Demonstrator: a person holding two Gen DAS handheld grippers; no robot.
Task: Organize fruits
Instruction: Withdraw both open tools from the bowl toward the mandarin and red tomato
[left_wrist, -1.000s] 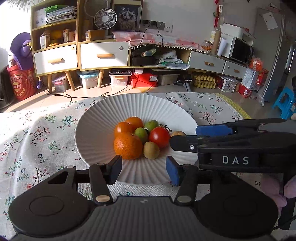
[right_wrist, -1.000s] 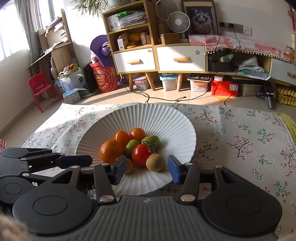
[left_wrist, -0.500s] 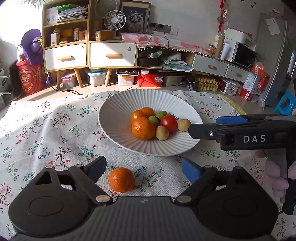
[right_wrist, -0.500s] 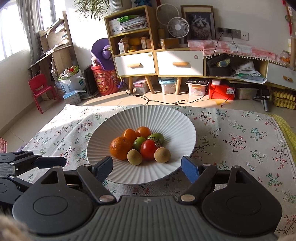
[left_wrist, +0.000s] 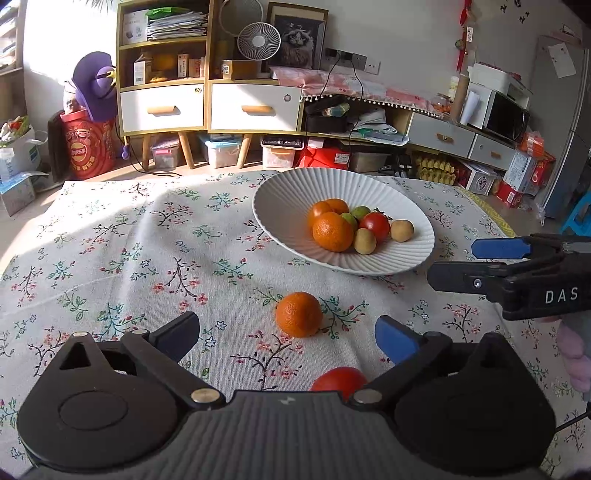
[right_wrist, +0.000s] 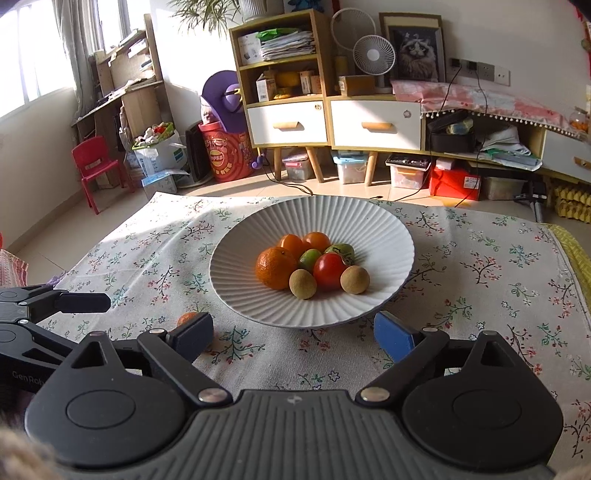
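Fruits: seven in the plate (left_wrist: 280, 206), two on the cloth; both tools wide open, empty.

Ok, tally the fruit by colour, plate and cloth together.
Orange: 4, one on the cloth, three on the plate
Red: 2, one on the cloth
Green: 2
Brown: 2
Total: 10

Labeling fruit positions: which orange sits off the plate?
The orange on the floral tablecloth, just ahead of the left gripper. The other oranges lie in the white plate.
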